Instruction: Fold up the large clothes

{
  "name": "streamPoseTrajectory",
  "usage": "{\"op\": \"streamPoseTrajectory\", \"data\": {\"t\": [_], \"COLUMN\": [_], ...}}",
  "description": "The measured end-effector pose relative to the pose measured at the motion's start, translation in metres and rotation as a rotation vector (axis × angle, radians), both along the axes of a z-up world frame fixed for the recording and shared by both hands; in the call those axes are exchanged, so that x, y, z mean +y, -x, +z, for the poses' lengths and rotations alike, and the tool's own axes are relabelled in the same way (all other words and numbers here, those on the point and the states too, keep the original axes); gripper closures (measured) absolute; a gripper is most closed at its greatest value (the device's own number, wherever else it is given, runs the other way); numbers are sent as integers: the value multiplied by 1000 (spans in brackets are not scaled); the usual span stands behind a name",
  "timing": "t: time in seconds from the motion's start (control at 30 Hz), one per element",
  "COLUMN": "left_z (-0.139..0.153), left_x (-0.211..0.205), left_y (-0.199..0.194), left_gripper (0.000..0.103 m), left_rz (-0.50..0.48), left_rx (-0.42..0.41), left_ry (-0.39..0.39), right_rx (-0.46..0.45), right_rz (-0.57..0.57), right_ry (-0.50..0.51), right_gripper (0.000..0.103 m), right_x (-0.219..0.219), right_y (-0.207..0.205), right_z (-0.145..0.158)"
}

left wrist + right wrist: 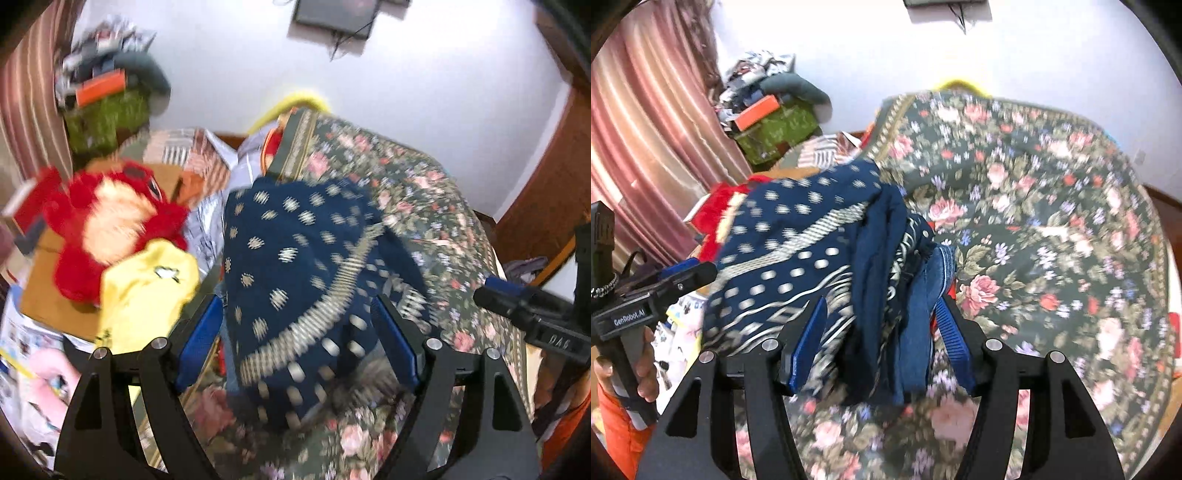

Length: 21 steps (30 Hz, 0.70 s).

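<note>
Floral bedspread [1052,192]; perhaps jeans [925,295], right view only.

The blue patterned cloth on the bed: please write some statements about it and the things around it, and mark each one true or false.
1. The blue patterned cloth lies on a flowered bedspread. True.
2. The cloth is plain, without any pattern. False: it has pale dots and bands.
3. A red plush toy lies to the cloth's left in the left wrist view. True.
4. The wall behind the bed is dark green. False: it is white.
5. The left gripper is shut tight. False: its jaws stand wide apart.
</note>
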<state>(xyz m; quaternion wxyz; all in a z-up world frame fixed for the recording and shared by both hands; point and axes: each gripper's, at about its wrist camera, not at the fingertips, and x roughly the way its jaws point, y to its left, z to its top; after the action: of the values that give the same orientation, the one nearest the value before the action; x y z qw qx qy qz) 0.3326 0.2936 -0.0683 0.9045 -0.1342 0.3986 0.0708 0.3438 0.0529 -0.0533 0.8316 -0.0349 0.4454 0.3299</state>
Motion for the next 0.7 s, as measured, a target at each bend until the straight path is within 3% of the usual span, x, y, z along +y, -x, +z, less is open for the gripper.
{"op": "streamPoseTrajectory", "data": {"t": [0.37, 0.5, 0.6, 0.7], "left_z": [136, 161, 170, 177], "left_x": [-78, -109, -129, -146], "left_y": [137, 189, 225, 261], "left_gripper": [21, 21, 21, 21], "left_rz": [-29, -14, 22, 54], "left_rx": [-318, -424, -489, -556], "left_ry": [-112, -168, -218, -240], "right_rx": [-296, -382, -441, -503], "right_rz": [24, 34, 31, 7], "right_ry": [-163, -227, -259, -281], "right_gripper": [42, 34, 34, 26], "right_x": [-50, -69, -80, -89], "right_y": [120, 168, 199, 224], "right_z": [124, 155, 166, 169]}}
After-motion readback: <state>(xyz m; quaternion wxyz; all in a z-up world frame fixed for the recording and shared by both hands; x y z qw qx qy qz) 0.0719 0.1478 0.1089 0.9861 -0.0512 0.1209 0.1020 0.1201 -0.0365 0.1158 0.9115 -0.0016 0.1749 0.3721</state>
